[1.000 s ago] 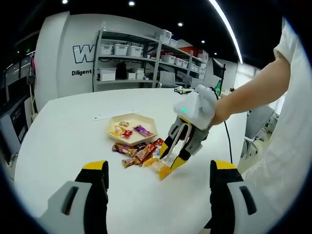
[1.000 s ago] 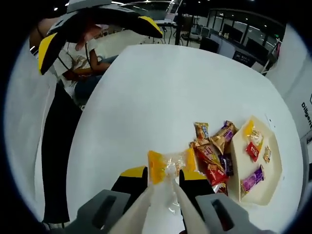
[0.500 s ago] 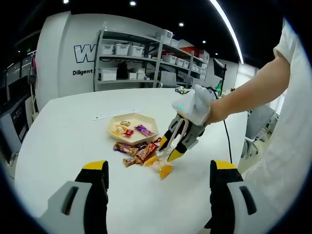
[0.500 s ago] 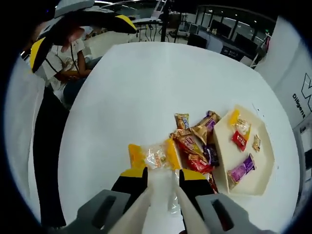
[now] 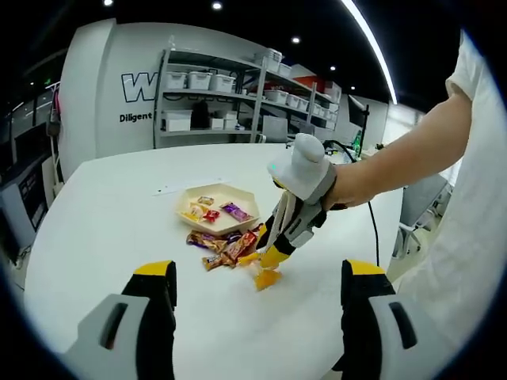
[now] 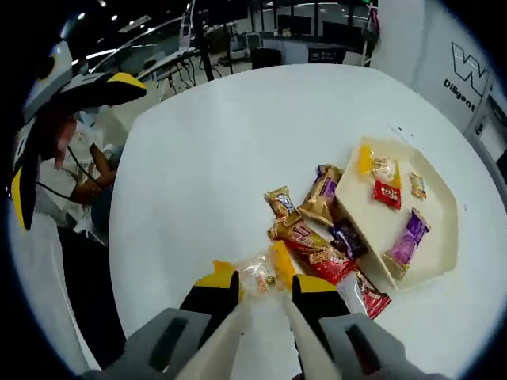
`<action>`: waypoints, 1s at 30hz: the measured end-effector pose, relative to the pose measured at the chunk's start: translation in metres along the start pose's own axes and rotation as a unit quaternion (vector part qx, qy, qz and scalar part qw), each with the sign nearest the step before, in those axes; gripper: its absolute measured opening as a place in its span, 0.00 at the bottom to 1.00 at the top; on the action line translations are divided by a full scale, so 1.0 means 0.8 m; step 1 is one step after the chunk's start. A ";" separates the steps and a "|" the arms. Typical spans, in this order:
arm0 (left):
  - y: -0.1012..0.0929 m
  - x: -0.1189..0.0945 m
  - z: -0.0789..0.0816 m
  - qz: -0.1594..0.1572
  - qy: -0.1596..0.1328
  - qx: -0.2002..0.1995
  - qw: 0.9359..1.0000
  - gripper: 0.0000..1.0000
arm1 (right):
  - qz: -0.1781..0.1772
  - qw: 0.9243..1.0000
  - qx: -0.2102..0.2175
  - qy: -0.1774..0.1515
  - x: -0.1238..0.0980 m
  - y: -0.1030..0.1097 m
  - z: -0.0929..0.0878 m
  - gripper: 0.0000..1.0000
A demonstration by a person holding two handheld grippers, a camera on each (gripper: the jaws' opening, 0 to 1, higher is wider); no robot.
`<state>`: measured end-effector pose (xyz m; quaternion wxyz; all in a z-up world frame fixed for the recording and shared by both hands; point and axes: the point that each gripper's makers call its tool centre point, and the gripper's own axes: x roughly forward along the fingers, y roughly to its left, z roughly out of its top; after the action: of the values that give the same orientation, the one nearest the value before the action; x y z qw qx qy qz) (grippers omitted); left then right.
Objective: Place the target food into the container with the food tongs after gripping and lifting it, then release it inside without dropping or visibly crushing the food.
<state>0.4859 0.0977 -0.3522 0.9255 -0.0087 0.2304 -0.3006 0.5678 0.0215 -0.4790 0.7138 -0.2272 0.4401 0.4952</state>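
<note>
Since a second ago my right gripper (image 6: pixel 264 294) has swung toward the pile, so the tray (image 6: pixel 444 261) now sits ahead and to the right of its jaws instead of far off at the side, while the orange-ended candy (image 6: pixel 257 273) lies lower and closer in between the tongs (image 6: pixel 238 340). That candy rests on the white counter (image 6: pixel 198 158) just off the tips, its long axis running crosswise to the jaws, one orange end toward each jaw. The gripper is clenched around the tongs; whether the tong tips actually pinch the wrapper I cannot tell. Beyond it to the right is the heap of wrapped sweets (image 6: pixel 317 237), touching the tray's near edge. In the left gripper view the right gripper (image 5: pixel 277 249) stands over the candy (image 5: pixel 266 279), and my left gripper (image 5: pixel 257 317) hangs released, well back. The right is plainly the nearer one, so I judge the lift toward the tray is its job.
</note>
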 end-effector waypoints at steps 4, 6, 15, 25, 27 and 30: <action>-0.002 0.000 0.000 0.000 0.000 0.000 1.000 0.83 | 0.002 1.000 0.016 -0.001 0.004 -0.002 0.000 0.22; -0.001 0.000 0.000 0.001 0.001 -0.001 1.000 0.83 | 0.002 1.000 0.021 -0.002 0.008 -0.006 0.000 0.22; 0.001 -0.003 -0.001 0.004 0.002 -0.002 1.000 0.82 | 0.014 0.999 -0.053 0.004 0.010 0.004 0.002 0.12; 0.001 -0.001 -0.001 0.003 0.001 -0.003 1.000 0.82 | 0.034 0.995 -0.094 0.007 -0.005 0.015 0.000 0.06; 0.001 0.000 -0.001 0.004 0.002 -0.003 1.000 0.82 | 0.031 0.994 -0.104 0.008 -0.008 0.013 0.000 0.06; -0.001 0.001 -0.001 0.002 0.001 -0.003 1.000 0.82 | 0.029 0.994 -0.106 0.003 -0.015 0.010 0.004 0.07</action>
<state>0.4858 0.0968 -0.3528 0.9257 -0.0103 0.2325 -0.2982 0.5600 0.0211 -0.4664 0.6694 -0.2902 0.3939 0.5591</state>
